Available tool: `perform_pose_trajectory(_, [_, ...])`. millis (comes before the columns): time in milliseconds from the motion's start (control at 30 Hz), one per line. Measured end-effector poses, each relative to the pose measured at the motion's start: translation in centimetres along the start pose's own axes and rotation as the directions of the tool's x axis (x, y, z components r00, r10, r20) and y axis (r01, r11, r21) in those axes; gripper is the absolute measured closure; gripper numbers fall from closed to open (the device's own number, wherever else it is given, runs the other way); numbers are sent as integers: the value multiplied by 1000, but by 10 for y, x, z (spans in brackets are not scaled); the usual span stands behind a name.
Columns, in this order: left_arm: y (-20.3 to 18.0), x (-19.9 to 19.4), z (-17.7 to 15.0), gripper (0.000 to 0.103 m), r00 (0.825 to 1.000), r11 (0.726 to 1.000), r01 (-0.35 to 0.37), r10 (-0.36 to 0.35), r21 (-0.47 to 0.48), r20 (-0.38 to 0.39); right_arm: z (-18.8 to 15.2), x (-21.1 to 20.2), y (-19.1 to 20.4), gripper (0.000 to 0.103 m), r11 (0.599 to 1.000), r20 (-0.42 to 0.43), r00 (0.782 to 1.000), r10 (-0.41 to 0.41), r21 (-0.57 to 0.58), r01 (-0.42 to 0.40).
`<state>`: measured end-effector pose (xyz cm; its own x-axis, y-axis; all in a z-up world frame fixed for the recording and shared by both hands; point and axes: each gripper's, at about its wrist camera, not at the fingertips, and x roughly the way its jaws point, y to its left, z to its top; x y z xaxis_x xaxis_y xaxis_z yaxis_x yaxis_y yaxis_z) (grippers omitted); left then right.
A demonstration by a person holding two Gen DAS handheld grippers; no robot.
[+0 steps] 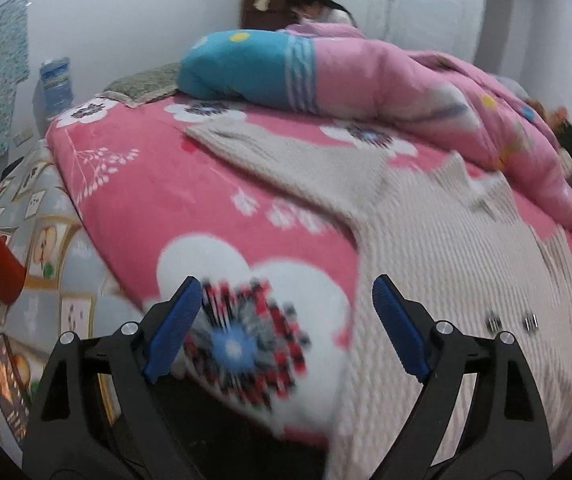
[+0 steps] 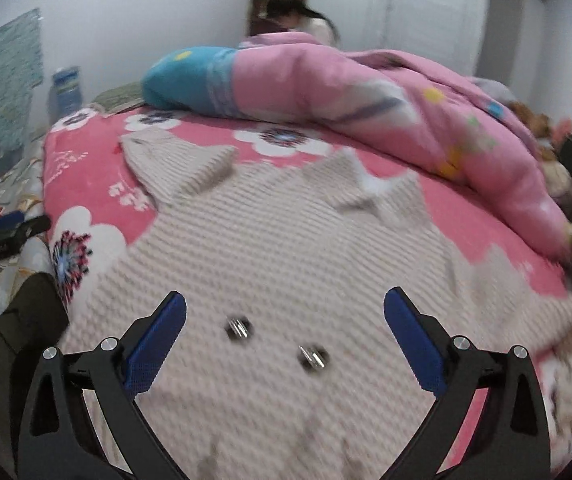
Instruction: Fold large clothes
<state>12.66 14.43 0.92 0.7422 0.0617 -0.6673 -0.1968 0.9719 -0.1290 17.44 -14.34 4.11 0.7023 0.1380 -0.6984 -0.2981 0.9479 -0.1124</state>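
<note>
The left tongs (image 1: pixel 286 324) stand wide open with nothing between the blue pads (image 1: pixel 173 324) — below them lies a big white flower print on the pink bedspread (image 1: pixel 145 200), and the beige knitted sweater (image 1: pixel 446 264) begins just to their right, its sleeve running away up the bed. The right tongs (image 2: pixel 286 336) are spread just as wide, also empty, hovering over the body of the sweater (image 2: pixel 277 240); two small dark buttons (image 2: pixel 238 328) sit on the knit between the open pads, untouched. The sweater lies spread flat on the bed, collar on the far side from both tongs. Beyond it, further up the bed, a pink and blue quilt (image 2: pixel 326 84) is heaped — behind that a person (image 2: pixel 306 20) sits by the white wall. At the left edge of the right wrist view, the other tongs (image 2: pixel 5 228) show in part.
</note>
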Motion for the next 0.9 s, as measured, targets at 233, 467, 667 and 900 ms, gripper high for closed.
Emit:
perform_pose_trajectory(233, [22, 89, 74, 19, 995, 993, -97, 95, -70, -27, 49, 79, 33, 7, 998, 18, 998, 65, -21, -64])
perform_pose_trajectory(467, [56, 186, 139, 19, 991, 980, -121, 109, -158, -82, 69, 154, 55, 7, 992, -32, 992, 122, -8, -122])
perform_pose_trajectory(667, [83, 265, 163, 33, 981, 967, -129, 92, -221, -174, 52, 200, 56, 7, 991, -119, 984, 134, 17, -133])
perform_pose_trajectory(900, [81, 307, 165, 65, 976, 970, -151, 117, -189, -182, 39, 218, 48, 7, 989, -153, 978, 143, 65, -134])
